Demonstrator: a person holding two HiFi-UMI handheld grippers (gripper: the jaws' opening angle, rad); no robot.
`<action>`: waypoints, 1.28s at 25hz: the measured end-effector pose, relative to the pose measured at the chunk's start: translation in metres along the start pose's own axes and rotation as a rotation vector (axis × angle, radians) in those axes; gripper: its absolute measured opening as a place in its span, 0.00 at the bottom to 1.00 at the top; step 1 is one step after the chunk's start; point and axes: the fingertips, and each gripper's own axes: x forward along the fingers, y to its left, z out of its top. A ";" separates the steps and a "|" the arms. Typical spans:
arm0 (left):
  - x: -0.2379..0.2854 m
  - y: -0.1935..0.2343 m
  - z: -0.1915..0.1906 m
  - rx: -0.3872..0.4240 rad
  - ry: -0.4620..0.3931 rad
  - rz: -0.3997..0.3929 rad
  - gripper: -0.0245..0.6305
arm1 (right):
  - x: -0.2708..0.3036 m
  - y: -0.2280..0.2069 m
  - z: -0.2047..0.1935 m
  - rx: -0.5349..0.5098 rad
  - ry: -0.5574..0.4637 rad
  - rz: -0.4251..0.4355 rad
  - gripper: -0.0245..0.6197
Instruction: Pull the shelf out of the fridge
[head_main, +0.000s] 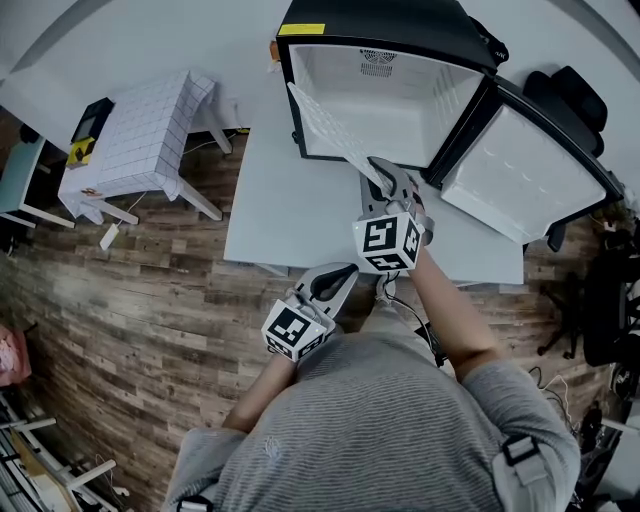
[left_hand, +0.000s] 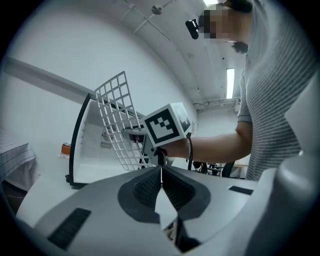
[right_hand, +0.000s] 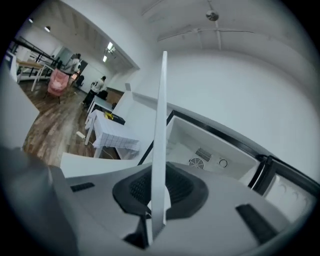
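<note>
A black mini fridge stands on a white table with its door swung open to the right. The white wire shelf hangs tilted in front of the fridge's opening. My right gripper is shut on the shelf's near edge. In the right gripper view the shelf runs edge-on between the pads of my right gripper. My left gripper is low by the person's body, shut on nothing, its pads touching. From there I see the shelf's grid and the right gripper.
The white table carries the fridge. A small table with a checked cloth stands to the left on the wooden floor. A black chair is behind the door. People stand far off.
</note>
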 end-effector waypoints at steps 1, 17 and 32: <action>0.000 -0.001 0.000 0.001 0.003 -0.003 0.06 | -0.004 0.001 0.005 0.032 -0.023 0.007 0.09; -0.002 -0.001 -0.001 0.019 0.019 -0.024 0.06 | -0.067 -0.016 0.078 0.456 -0.358 0.131 0.09; 0.002 -0.015 -0.003 0.050 0.033 -0.061 0.06 | -0.084 -0.023 0.090 0.452 -0.394 0.124 0.09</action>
